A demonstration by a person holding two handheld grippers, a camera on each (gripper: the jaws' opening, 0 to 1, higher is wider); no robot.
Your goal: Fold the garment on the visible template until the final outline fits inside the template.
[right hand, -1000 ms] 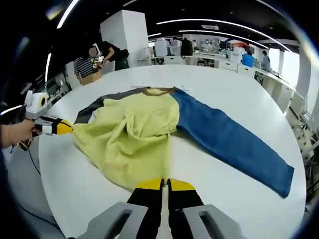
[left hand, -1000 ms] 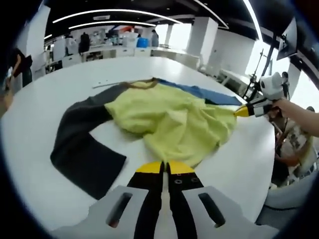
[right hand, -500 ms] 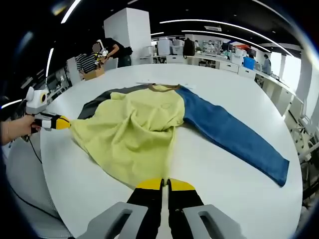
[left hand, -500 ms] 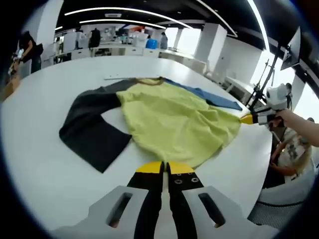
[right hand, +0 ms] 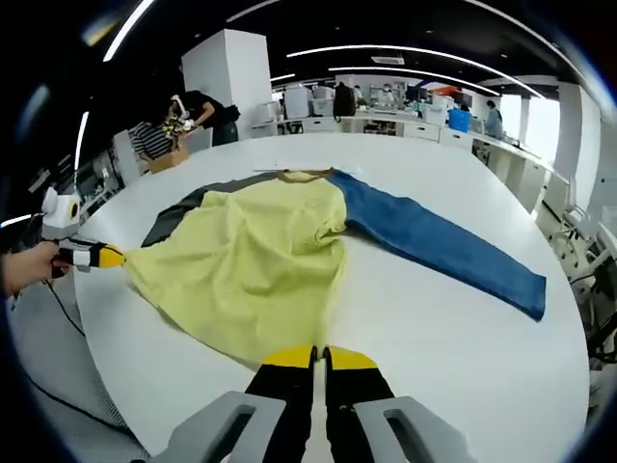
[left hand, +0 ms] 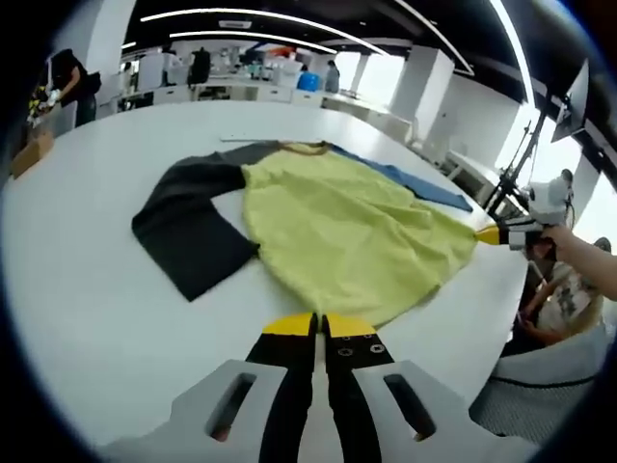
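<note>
A garment with a yellow body point(left hand: 347, 231), a black sleeve point(left hand: 193, 231) and a blue sleeve point(left hand: 415, 185) lies spread on a white round table point(left hand: 87, 318). My left gripper point(left hand: 318, 326) is shut on one corner of the yellow hem. In the left gripper view the right gripper point(left hand: 490, 233) pinches the other hem corner at the far right. In the right gripper view the yellow body point(right hand: 251, 270) stretches smooth between my right gripper point(right hand: 320, 357), shut on the hem, and the left gripper point(right hand: 106, 257). The blue sleeve point(right hand: 434, 246) lies out to the right and the black sleeve point(right hand: 183, 212) to the left.
The table's edge point(left hand: 482, 338) runs close behind both grippers, with chairs beyond it. A person's hand point(left hand: 578, 256) holds the right gripper. People stand at a bench point(right hand: 193, 111) beyond the table, and a cardboard box point(left hand: 29, 154) sits off its far left.
The yellow body was bunched and wrinkled; now it lies pulled flat and taut between the two grippers, which have drawn apart and back toward the table's edge. Both stay shut.
</note>
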